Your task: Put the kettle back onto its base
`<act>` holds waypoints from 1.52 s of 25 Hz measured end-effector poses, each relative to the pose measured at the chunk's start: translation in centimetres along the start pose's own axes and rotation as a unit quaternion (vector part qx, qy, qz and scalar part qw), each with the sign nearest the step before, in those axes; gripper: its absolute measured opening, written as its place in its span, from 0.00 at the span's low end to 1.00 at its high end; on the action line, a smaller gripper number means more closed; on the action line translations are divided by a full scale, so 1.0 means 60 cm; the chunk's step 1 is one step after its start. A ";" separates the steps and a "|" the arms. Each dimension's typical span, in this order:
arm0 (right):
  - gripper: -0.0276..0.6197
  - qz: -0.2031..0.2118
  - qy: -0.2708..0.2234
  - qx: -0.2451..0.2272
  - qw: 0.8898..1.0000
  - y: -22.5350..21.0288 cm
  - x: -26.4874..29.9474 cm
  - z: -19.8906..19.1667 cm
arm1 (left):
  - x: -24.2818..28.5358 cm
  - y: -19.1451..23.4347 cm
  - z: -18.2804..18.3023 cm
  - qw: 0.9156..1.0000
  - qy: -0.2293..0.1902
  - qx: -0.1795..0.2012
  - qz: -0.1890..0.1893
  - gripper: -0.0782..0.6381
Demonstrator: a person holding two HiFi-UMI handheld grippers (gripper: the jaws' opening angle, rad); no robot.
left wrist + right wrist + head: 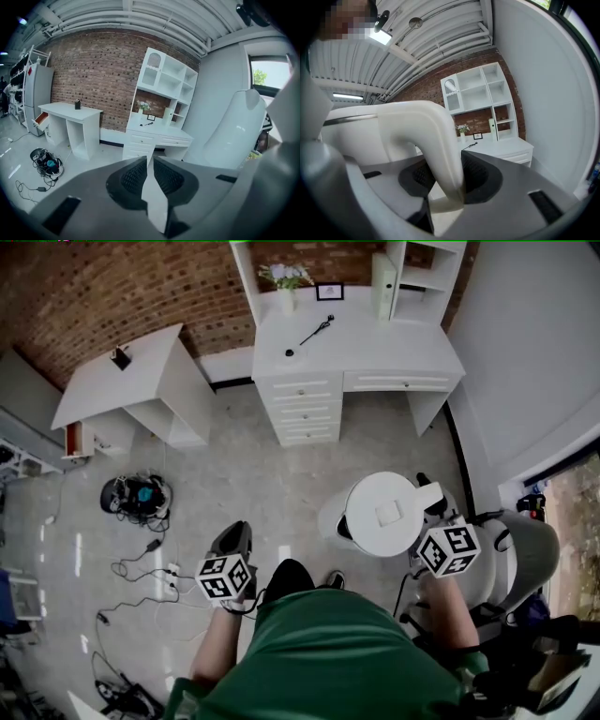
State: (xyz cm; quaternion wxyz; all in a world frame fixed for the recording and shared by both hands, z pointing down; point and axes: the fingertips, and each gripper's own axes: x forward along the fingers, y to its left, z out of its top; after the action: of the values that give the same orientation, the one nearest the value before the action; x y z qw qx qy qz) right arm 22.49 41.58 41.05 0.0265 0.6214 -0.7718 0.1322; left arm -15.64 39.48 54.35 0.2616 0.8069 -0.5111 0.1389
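In the head view a white kettle [382, 513] with a round lid hangs above the floor in front of me. My right gripper [427, 519] is shut on its handle [437, 140], which runs between the two pads in the right gripper view, with the kettle's body [351, 133] to the left. My left gripper [235, 531] is held out at the kettle's left, apart from it, fingertips almost touching and nothing between them [150, 159]. The kettle's side [234, 133] fills the right of the left gripper view. I cannot pick out the kettle's base in any view.
A white desk [375, 348] with drawers and a shelf unit stands ahead against a brick wall. A second white table [122, 381] stands to the left. A tangle of cables [137, 495] and a power strip [172, 574] lie on the floor at left. A grey rounded chair [527, 559] is at my right.
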 end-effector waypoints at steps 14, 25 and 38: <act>0.27 0.002 0.016 0.000 1.000 -0.035 0.089 0.001 | 0.060 0.037 0.018 1.000 0.005 -0.017 0.015 0.19; 0.27 -0.055 0.019 -0.010 0.998 -0.078 0.251 0.062 | 0.221 0.136 0.182 1.000 -0.015 -0.005 -0.010 0.19; 0.27 -0.121 0.036 -0.020 0.992 -0.104 0.462 0.102 | 0.334 0.286 0.276 0.999 -0.013 -0.019 -0.022 0.19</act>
State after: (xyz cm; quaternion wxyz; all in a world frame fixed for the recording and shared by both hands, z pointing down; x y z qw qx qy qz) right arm 22.98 12.53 41.94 0.0821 0.7043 -0.6920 0.1352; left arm -22.95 9.18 55.35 0.2729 0.8147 -0.4991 0.1128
